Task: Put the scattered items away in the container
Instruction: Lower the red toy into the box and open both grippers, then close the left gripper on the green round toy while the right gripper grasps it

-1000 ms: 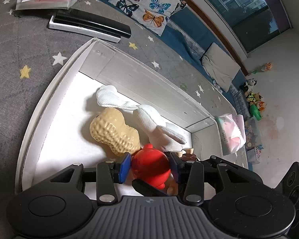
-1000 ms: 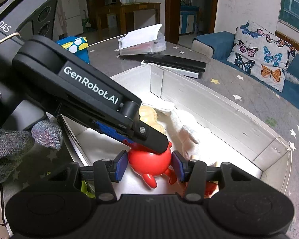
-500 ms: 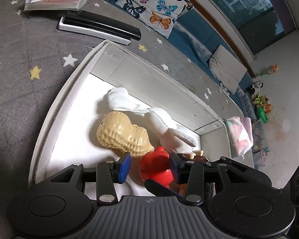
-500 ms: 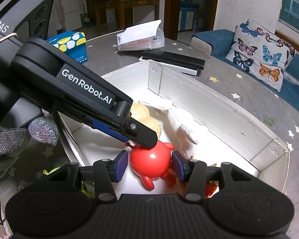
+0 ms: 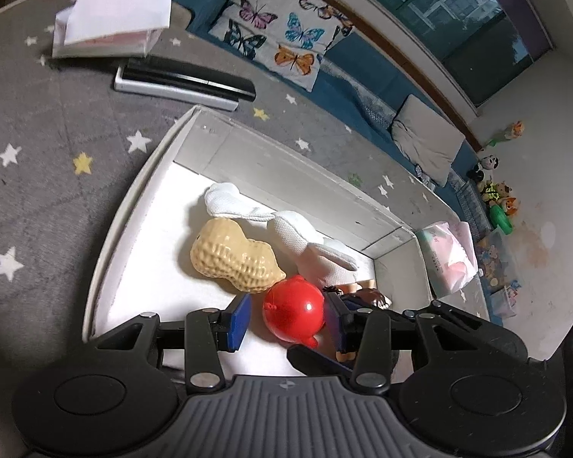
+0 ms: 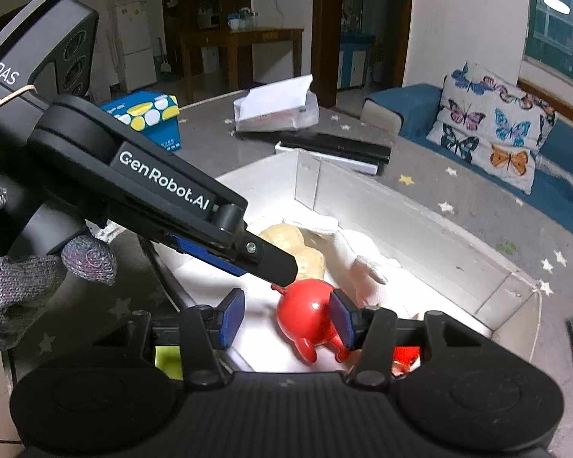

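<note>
A white cardboard box (image 5: 133,206) lies on the grey star-patterned cover. In it are a tan peanut toy (image 5: 233,255), a white plush rabbit (image 5: 305,244), a brown-haired doll (image 5: 366,297) and a round red toy (image 5: 294,311). My left gripper (image 5: 286,320) is open around the red toy, with a gap at its left pad. My right gripper (image 6: 286,318) is open too. In its view the red toy (image 6: 305,313) rests on the box floor close to the right pad. The left gripper (image 6: 275,263) reaches in from the left, just above the toy.
On the cover beyond the box are a tissue pack (image 5: 110,26) and a flat black-and-white device (image 5: 183,82). A butterfly cushion (image 5: 282,45) leans on the blue sofa. A wipes pack (image 5: 447,259) sits past the box's end. A gloved hand (image 6: 19,278) holds the left gripper.
Both grippers have drawn back and up from the red toy. It now looks smaller between the pads, with a gap on the left side. More of the box shows.
</note>
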Motion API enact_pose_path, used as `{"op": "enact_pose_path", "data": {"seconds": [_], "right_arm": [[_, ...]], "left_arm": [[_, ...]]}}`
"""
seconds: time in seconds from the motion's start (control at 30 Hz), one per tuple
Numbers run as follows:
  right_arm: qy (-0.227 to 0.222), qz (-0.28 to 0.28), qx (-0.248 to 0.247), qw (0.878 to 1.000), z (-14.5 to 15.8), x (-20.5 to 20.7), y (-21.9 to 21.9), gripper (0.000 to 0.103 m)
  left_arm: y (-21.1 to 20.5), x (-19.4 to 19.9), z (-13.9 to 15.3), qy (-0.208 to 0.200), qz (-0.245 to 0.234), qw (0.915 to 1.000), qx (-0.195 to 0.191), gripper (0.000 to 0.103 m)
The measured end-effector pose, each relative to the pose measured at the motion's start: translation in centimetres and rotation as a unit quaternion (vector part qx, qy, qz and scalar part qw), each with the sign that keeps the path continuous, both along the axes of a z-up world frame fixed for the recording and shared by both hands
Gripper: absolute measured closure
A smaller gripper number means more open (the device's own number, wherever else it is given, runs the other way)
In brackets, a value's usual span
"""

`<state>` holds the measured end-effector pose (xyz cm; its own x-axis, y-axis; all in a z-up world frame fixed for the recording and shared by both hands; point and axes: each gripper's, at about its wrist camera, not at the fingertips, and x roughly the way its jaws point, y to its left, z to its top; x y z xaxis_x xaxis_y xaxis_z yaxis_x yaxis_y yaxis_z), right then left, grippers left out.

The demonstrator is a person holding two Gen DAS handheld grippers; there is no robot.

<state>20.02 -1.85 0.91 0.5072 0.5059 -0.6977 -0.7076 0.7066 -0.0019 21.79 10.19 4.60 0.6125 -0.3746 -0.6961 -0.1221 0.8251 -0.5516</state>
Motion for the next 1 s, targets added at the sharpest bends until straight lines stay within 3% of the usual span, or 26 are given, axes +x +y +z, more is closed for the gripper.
{"op": "enact_pose_path", "data": {"seconds": [0.17,0.23,0.47,0.6,1.0], "right_arm": [[-0.015,-0.003,0.015,1.000,1.1,-1.5,-0.5,0.051],[-0.021,-0.004,0.020,1.000,1.4,-2.2,-0.6,0.040],[-0.043,-0.005,0.046,0.998,2.7,-5.3,-1.6,0.040],[-0.050,-0.006,0.056,0.997,2.9,-7.0,-2.2,0.033],[-0.050,-0.002,0.065,0.997,0.2,-11.5,-1.9,0.032]], "left_arm": [[-0.2,-1.6,1.2,-0.020,0.002,0.9998,0.007,0.058],[-0.3,-2.3,1.7,-0.030,0.001,0.9995,0.011,0.058],[-0.8,-5.1,3.0,-0.059,0.000,0.9979,0.025,0.058],[-0.9,-6.8,3.3,-0.072,0.001,0.9968,0.036,0.058],[0.2,-10.9,1.8,-0.072,0.020,0.9963,0.042,0.058]]}}
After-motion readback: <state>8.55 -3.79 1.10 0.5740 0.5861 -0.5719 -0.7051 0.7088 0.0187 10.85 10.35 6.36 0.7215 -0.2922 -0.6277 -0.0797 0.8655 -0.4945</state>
